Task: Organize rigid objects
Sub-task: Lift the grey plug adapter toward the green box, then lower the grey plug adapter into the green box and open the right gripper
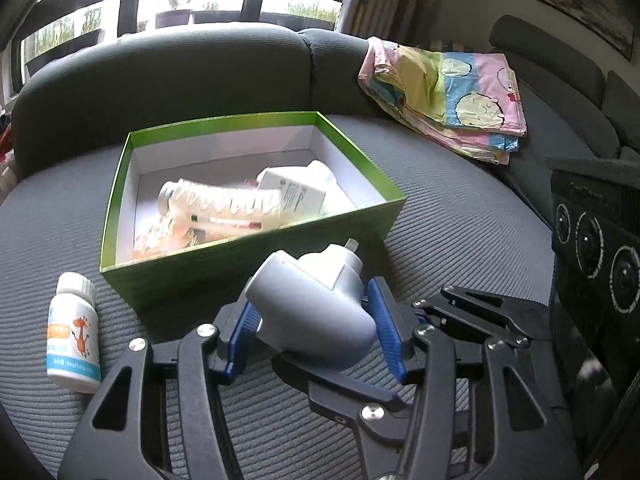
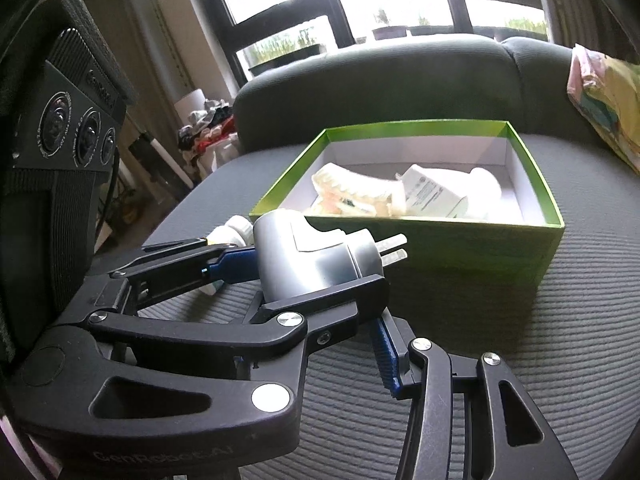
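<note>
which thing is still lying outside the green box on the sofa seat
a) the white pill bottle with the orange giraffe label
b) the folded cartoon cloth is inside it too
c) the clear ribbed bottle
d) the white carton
a: the white pill bottle lies on the grey seat cushion left of the green box, while the clear ribbed bottle and white carton lie inside it.

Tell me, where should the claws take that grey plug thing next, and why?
Probably forward over the green box and then let go. The left claw is clamped on the grey plug, the right claw grips it too, it sits just short of the box's near wall, and other items already lie inside.
</note>
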Tool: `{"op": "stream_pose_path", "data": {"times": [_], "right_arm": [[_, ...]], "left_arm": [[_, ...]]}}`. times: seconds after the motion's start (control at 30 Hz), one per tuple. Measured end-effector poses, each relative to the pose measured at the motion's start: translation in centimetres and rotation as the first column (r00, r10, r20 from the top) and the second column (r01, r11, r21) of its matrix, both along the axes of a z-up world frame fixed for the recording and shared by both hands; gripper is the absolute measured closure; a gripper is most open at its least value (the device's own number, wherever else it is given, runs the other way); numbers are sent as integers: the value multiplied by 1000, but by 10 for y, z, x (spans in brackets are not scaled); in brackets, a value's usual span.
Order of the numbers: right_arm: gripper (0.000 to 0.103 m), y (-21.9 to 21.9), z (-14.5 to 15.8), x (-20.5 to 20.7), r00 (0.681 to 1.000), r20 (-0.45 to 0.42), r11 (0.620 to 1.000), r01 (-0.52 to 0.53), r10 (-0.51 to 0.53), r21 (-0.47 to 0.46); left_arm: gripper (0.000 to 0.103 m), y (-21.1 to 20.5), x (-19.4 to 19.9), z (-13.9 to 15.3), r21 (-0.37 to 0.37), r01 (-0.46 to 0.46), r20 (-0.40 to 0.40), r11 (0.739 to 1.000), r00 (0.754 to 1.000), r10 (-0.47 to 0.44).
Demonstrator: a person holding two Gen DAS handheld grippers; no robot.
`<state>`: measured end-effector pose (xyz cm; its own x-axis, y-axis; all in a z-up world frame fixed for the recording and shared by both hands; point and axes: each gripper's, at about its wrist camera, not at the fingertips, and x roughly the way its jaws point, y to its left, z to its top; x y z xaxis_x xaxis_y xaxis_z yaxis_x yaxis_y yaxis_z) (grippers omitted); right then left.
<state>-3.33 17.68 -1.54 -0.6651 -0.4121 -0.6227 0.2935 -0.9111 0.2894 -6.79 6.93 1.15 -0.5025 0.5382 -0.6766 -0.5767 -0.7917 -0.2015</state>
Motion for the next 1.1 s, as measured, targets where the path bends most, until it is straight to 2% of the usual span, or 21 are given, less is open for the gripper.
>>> {"op": "stream_pose_path", "data": {"times": [0.5,1.1], "right_arm": [[53,29,32,-6,998,-56,1000,-11,9,-28],[53,41,60,-29,996,-92,999,-15,11,-46]], "left_arm": [[51,27,-7,33,-27,1,-49,1000,999,-3],[51,41,-28,65,-44,-4,-81,999,997,1]]}}
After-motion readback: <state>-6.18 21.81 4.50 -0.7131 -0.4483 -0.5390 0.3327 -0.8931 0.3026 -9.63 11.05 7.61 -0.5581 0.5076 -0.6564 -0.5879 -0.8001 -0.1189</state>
